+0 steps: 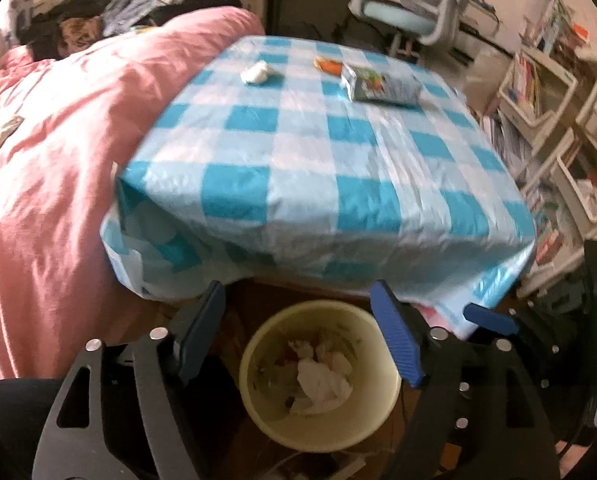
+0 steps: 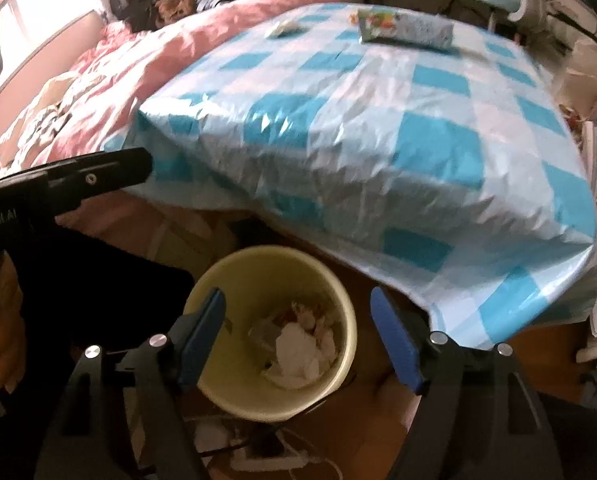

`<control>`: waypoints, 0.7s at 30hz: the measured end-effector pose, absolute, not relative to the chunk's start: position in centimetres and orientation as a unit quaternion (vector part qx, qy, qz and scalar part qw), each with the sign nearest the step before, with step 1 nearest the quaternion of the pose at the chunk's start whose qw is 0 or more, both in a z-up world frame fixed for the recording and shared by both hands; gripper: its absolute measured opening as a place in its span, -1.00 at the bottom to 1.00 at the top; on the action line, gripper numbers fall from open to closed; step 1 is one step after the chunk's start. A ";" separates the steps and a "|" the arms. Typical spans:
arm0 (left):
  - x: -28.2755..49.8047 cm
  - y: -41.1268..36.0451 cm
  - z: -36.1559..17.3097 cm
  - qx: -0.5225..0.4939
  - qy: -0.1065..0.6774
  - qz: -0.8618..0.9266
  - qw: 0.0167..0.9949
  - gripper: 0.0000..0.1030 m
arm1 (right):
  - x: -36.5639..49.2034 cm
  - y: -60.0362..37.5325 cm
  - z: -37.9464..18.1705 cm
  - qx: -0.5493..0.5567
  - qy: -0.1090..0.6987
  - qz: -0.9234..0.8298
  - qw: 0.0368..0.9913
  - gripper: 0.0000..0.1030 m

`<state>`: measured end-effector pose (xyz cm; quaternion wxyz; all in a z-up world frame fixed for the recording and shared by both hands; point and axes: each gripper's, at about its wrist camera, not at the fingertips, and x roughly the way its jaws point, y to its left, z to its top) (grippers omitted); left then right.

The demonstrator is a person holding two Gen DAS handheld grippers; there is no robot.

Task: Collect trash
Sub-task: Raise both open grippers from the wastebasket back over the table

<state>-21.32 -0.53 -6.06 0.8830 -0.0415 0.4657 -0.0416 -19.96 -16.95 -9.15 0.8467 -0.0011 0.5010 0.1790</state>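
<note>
A cream waste bin (image 1: 258, 400) (image 2: 258, 272) stands on the floor below the table's front edge, with crumpled white tissues (image 1: 322, 388) (image 2: 298, 344) inside. My left gripper (image 1: 298, 292) hangs open above it, nothing between its blue pads. Over the same bin my right gripper (image 2: 298, 296) is open and empty too. On the far part of the blue-checked tablecloth (image 1: 298, 160) lie a white tissue ball (image 1: 255, 73) (image 2: 284, 28), an orange wrapper (image 1: 328, 66) and a printed carton (image 1: 382, 88) (image 2: 404, 30).
A bed with a pink duvet (image 1: 58, 160) borders the table on the left. A desk chair (image 1: 410, 8) stands behind the table, and shelves of books (image 1: 538, 92) are on the right. A power strip with cables (image 2: 266, 452) lies on the floor near the bin.
</note>
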 end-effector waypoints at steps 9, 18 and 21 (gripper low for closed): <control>-21.4 0.2 -4.7 -0.054 0.433 -0.026 0.900 0.65 | -20.1 -16.7 -8.0 -0.013 0.453 0.154 0.878 0.53; -21.5 0.4 -4.0 -0.054 0.413 -0.017 0.909 0.69 | -20.1 -15.9 -7.3 -0.027 0.425 0.146 0.893 0.59; -21.5 0.4 -3.7 -0.050 0.400 -0.010 0.915 0.71 | -20.2 -15.6 -7.0 -0.030 0.412 0.143 0.899 0.61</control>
